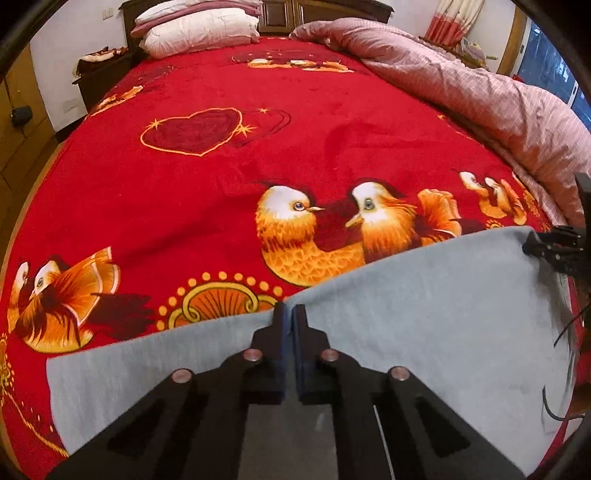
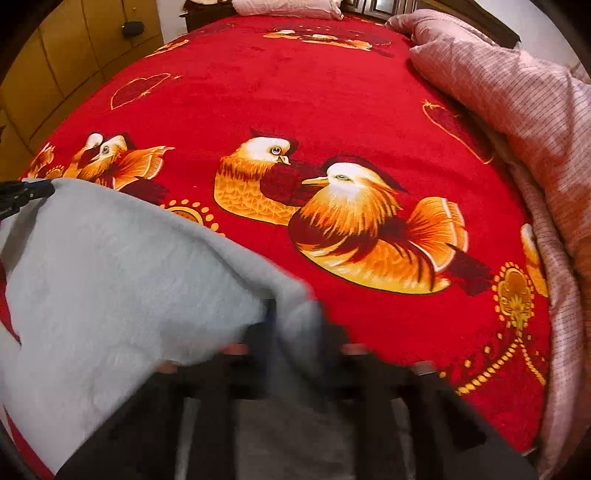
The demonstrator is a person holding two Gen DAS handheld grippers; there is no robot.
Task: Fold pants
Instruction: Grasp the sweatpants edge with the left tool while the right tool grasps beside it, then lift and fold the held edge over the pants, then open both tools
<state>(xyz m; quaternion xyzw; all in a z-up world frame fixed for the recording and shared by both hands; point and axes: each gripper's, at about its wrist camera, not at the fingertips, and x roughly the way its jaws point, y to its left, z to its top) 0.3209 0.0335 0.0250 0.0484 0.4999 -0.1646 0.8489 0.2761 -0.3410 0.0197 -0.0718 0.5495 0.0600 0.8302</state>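
Light grey pants [image 1: 424,325] are lifted above a red bed cover printed with orange ducks. My left gripper [image 1: 289,314] is shut on the top edge of the cloth, which stretches to both sides of it. At the right edge of the left wrist view, my right gripper [image 1: 532,242] pinches the far corner of the same edge. In the right wrist view the grey pants [image 2: 110,277] drape over the blurred right gripper [image 2: 273,314], shut on the fabric. The left gripper [image 2: 46,190] shows at the far left, holding the other end.
The red bed cover [image 1: 295,147] spreads wide ahead. A bunched pink striped duvet [image 1: 480,96] lies along the right side. Pillows [image 1: 199,33] are stacked at the headboard. Yellow wooden cabinets [image 2: 74,55] stand to the left of the bed.
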